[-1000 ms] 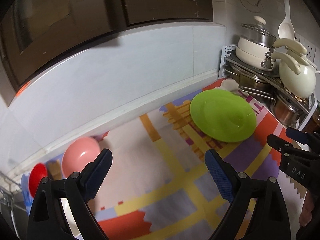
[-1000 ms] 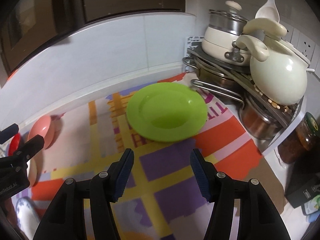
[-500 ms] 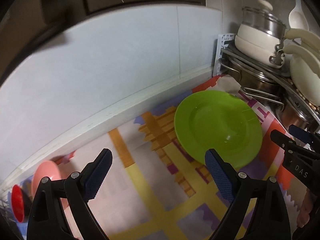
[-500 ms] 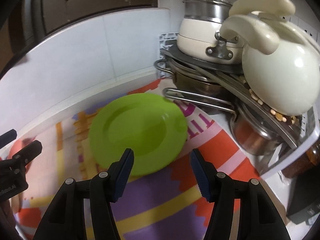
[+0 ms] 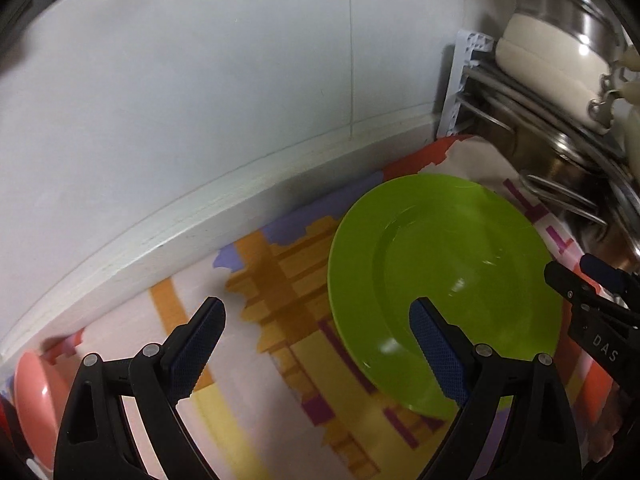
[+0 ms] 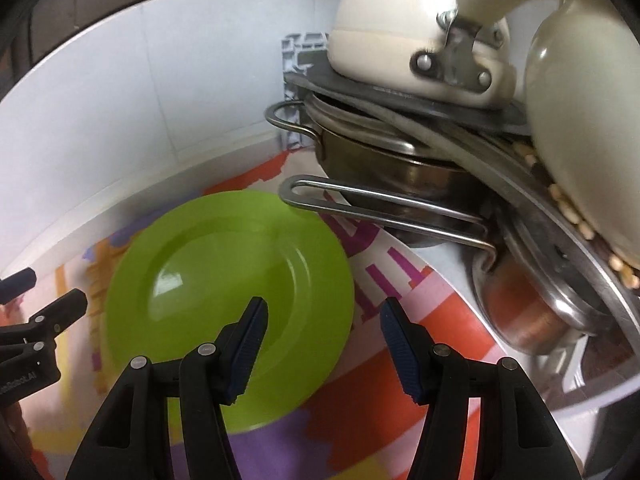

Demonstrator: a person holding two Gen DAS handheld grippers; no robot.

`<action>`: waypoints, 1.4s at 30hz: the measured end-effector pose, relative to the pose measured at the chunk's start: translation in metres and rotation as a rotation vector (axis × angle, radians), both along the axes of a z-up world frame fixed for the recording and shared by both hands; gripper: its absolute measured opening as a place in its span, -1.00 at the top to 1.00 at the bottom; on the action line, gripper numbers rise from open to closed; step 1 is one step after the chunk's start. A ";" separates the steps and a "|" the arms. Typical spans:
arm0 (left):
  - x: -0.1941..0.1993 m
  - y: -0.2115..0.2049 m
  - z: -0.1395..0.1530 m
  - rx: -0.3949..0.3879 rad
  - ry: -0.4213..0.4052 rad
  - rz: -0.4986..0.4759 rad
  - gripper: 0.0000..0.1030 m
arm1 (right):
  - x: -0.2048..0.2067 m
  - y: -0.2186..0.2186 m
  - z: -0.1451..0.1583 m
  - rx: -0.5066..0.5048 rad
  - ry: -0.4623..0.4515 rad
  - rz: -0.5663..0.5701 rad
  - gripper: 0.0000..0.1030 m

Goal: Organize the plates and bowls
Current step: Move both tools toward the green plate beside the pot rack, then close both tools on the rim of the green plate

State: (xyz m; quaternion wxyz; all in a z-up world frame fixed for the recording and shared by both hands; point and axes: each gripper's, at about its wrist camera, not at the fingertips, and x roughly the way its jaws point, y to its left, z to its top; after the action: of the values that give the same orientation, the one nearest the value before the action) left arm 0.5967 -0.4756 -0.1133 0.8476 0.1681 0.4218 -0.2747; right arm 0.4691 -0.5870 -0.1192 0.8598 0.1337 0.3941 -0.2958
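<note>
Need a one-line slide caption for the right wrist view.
Open right hand-held gripper straddles the right rim of the green plate on the patterned mat, beside stacked pots.

The plate [image 6: 224, 280] lies flat on the mat [image 6: 400, 360] that covers my counter, close to the back wall [image 5: 200, 100]. My right tool [image 6: 322, 322] hangs over the plate's right edge — one finger above the plate, the other past its rim, over the mat. My left tool [image 5: 316, 326] sits further left, its right finger [image 5: 436, 352] over the plate's near-left part and the rest over the mat. The pot rack [image 6: 460, 184] stands right of the plate in the corner, one pan handle [image 6: 360, 204] reaching over the plate's far right rim. A bowl [image 5: 34, 396] sits far left on the counter — well apart from the plate.
</note>
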 end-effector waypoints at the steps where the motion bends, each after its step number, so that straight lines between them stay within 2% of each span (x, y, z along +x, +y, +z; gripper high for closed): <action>1: 0.003 -0.002 -0.003 -0.001 0.005 0.001 -0.83 | 0.002 -0.002 -0.003 0.004 0.002 -0.001 -0.16; 10: 0.021 -0.022 -0.032 0.009 0.053 -0.010 -0.66 | 0.018 -0.013 -0.030 0.029 0.029 -0.007 -0.16; 12: 0.025 -0.026 -0.036 0.008 0.067 -0.012 -0.55 | 0.021 -0.014 -0.033 0.029 0.033 -0.010 -0.15; 19: 0.028 -0.032 -0.041 0.000 0.072 -0.023 -0.42 | 0.027 -0.021 -0.042 0.058 0.031 -0.031 -0.14; 23: 0.029 -0.036 -0.042 -0.017 0.088 -0.039 -0.17 | 0.032 -0.027 -0.043 0.076 0.023 -0.025 -0.07; 27: 0.031 -0.038 -0.042 -0.046 0.130 -0.055 0.17 | 0.032 -0.031 -0.044 0.093 0.005 -0.004 0.12; 42: 0.025 -0.027 -0.037 -0.048 0.123 -0.028 0.23 | 0.032 -0.026 -0.037 0.096 0.004 -0.003 0.21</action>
State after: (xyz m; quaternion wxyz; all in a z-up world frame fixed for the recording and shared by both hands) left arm 0.6216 -0.5026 -0.1499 0.8199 0.1366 0.4641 -0.3062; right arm 0.5015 -0.6128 -0.1566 0.8510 0.1748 0.4095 -0.2783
